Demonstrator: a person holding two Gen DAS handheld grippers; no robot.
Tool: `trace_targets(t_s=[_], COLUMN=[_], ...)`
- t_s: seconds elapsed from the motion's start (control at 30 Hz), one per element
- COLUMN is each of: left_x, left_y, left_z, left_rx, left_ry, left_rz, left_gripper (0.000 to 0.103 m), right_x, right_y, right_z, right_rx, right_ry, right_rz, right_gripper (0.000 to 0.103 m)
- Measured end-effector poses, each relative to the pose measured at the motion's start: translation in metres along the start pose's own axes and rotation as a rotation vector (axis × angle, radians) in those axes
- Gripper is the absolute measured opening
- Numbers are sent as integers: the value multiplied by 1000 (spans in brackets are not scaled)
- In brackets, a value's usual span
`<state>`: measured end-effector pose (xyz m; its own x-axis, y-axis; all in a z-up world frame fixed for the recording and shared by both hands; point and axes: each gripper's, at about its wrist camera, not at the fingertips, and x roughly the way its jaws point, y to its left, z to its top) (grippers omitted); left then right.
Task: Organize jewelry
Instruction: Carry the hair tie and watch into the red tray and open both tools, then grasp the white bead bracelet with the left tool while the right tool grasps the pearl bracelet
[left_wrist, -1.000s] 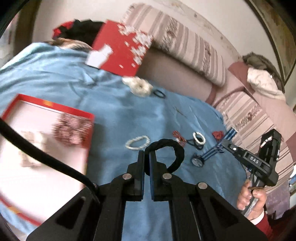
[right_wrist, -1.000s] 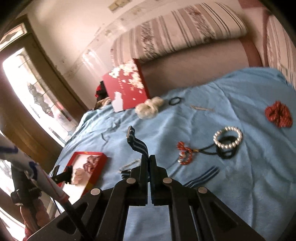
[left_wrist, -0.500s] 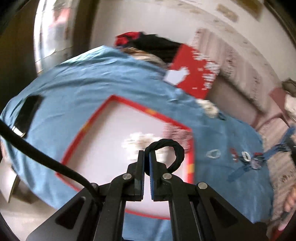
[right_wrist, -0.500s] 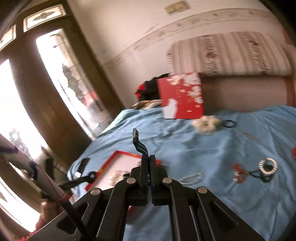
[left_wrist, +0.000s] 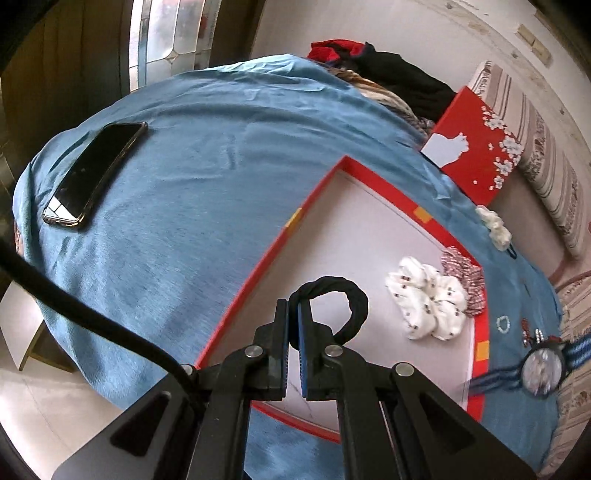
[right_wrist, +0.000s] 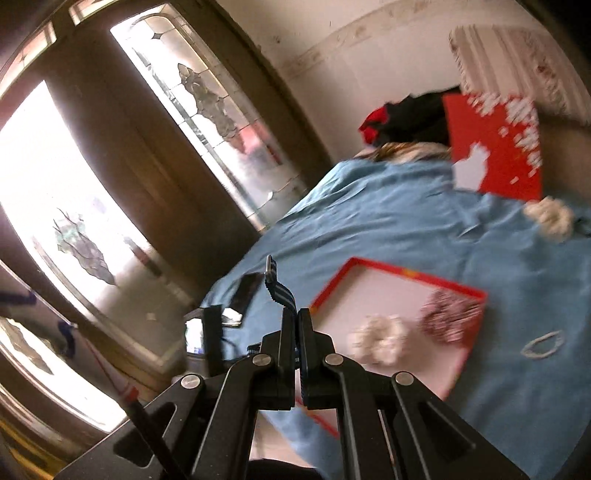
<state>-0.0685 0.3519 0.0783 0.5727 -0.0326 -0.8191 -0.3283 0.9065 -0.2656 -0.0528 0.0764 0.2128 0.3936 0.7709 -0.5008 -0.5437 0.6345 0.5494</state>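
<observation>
My left gripper (left_wrist: 292, 314) is shut on a black braided hair tie (left_wrist: 345, 301) and holds it over the red-rimmed open box (left_wrist: 317, 192). In the box lie a white scrunchie (left_wrist: 428, 306) and a red-white scrunchie (left_wrist: 463, 271). My right gripper (right_wrist: 296, 321) is shut on the blue striped strap of a watch (right_wrist: 279, 288); the watch (left_wrist: 543, 367) hangs at the right in the left wrist view. The box (right_wrist: 332, 280) with both scrunchies also shows in the right wrist view.
A black phone (left_wrist: 94, 173) lies on the blue cloth (left_wrist: 207, 177) at the left. The red box lid (left_wrist: 476, 155) leans on the striped sofa back. A cream scrunchie (left_wrist: 495, 227), a bead bracelet (left_wrist: 502, 325) and small red pieces lie right of the box.
Both grippers have swung left, from the loose jewelry toward the open box. The hair tie is now over the box's white inside. The watch has come along near the box's right edge.
</observation>
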Motion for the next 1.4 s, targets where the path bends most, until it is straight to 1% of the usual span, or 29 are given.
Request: trace_targets(t_s=[0.13, 0.2, 0.27, 0.37, 0.43, 0.5, 0.57, 0.67, 0.77, 0.97, 1.07, 1.1, 1.13, 1.17, 1.2, 1.23, 1.27, 1.3, 1.33, 1.4], left_x=[10, 15, 21, 29, 31, 33, 35, 37, 40, 43, 41, 39, 36, 33, 29, 25, 20, 13, 9, -1], left_y=[9, 10, 11, 6, 1, -4, -8, -17, -24, -34, -35, -34, -34, -34, -34, -35, -36, -36, -36, -38], left_z=[2, 2, 2, 1, 1, 3, 2, 2, 3, 4, 4, 4, 4, 4, 4, 5, 6, 6, 7, 8], left_rx=[-20, -29, -29, -19, -5, 7, 19, 49, 73, 112, 100, 93, 88, 83, 80, 79, 78, 75, 72, 66], left_ry=[9, 15, 20, 32, 24, 24, 22, 15, 8, -2, -5, -8, -14, -23, -36, -48, -63, -81, -93, -113], left_rz=[10, 11, 16, 22, 30, 29, 33, 45, 62, 102, 98, 94, 92, 91, 90, 91, 91, 90, 89, 88], left_gripper=[4, 4, 4, 4, 4, 4, 4, 4, 4, 5, 8, 11, 16, 18, 24, 30, 33, 39, 43, 44], right_x=[18, 25, 30, 40, 46, 51, 55, 57, 64, 83, 86, 85, 84, 84, 80, 76, 71, 66, 63, 53], right_y=[8, 2, -8, -39, -62, -82, -100, -121, -134, -139, -140, -139, -139, -140, -141, -141, -140, -140, -141, -142], right_z=[-3, -6, -11, -22, -30, -34, -36, -38, -41, -46, -44, -44, -42, -40, -37, -35, -32, -30, -28, -27], right_rx=[55, 73, 77, 112, 100, 87, 88, 100, 89, 36, 13, 8, 5, 6, 10, 12, 12, 14, 17, 18], right_ry=[12, 25, 43, 72, 82, 96, 106, 120, 138, 182, 183, 180, 177, 173, 159, 135, 114, 104, 102, 94], right_rz=[79, 87, 58, -22, -118, -195, -250, -287, -317, -358, -377, -381, -384, -385, -384, -383, -386, -386, -383, -385], right_gripper=[2, 2, 2, 2, 2, 2, 2, 2, 2, 3, 3, 5, 13, 36, 60, 67, 68, 68, 68, 68])
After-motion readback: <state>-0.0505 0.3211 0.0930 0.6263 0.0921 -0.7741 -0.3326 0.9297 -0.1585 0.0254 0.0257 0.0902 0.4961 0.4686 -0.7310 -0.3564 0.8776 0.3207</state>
